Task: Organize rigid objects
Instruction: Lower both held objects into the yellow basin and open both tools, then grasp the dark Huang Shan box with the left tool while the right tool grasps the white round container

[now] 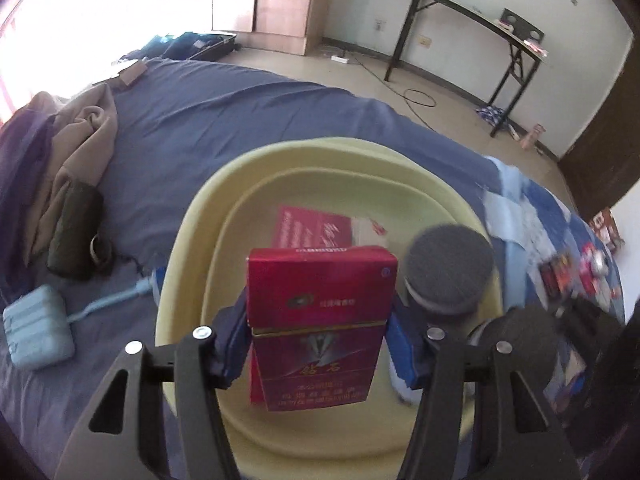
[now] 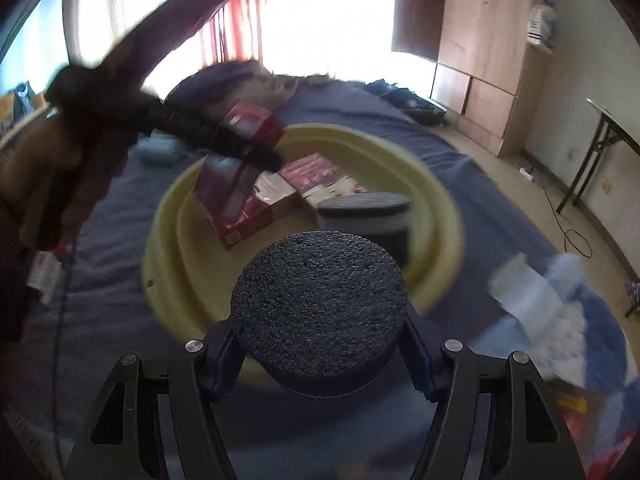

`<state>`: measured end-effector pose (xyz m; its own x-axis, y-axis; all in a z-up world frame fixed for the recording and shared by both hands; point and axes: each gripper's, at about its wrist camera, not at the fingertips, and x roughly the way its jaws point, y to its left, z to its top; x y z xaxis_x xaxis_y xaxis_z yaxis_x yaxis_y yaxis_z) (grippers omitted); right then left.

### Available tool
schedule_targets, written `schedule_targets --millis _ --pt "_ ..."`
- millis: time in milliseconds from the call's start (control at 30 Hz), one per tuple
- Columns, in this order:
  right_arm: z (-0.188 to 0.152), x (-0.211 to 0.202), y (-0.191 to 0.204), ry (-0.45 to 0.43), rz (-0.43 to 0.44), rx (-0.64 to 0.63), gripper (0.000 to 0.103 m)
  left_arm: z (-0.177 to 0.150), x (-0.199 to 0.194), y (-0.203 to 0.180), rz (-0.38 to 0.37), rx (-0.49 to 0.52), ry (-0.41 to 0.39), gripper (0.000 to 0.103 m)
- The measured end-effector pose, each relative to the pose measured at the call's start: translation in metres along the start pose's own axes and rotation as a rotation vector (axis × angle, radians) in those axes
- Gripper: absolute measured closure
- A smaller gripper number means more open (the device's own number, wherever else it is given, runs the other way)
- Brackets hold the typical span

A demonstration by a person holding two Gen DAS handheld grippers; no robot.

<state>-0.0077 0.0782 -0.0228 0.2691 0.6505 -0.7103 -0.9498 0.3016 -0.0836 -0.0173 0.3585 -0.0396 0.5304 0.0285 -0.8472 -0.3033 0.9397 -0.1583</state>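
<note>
The left gripper (image 1: 318, 336) clamped a red cigarette pack (image 1: 320, 320) upright, the right gripper (image 2: 320, 354) a dark foam disc (image 2: 320, 312), both directly above the yellow basin (image 1: 184, 240) ahead, already holding boxes.

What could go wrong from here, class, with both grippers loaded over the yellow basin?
1. The left gripper and right gripper converge over the yellow basin; they might collide.
2. The red cigarette pack could land on the red box already inside and tip.
3. The round grey foam pad looks wider than its jaws' contact; it may slip.
</note>
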Motion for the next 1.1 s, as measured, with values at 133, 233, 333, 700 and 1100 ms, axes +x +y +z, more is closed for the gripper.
schedule_targets --millis 133,233,333,700,1100 --pt "0.021 0.028 -0.002 -0.017 -0.011 -0.004 0.036 0.019 0.021 0.01 0.018 -0.033 0.008 0.044" --pt "0.027 0.041 -0.007 -0.036 -0.021 0.014 0.036 0.032 0.04 0.02 0.024 -0.083 0.02 0.044" --pt "0.029 0.052 -0.01 -0.075 -0.029 0.025 0.036 0.036 0.05 0.019 0.039 -0.087 0.01 0.043" --pt "0.007 0.05 0.001 -0.093 -0.029 0.049 0.011 0.025 0.012 0.008 -0.079 -0.184 -0.075 0.002" --pt "-0.102 -0.201 -0.143 -0.298 -0.46 0.426 0.0 -0.004 -0.015 -0.174 -0.303 0.093 0.001 0.0"
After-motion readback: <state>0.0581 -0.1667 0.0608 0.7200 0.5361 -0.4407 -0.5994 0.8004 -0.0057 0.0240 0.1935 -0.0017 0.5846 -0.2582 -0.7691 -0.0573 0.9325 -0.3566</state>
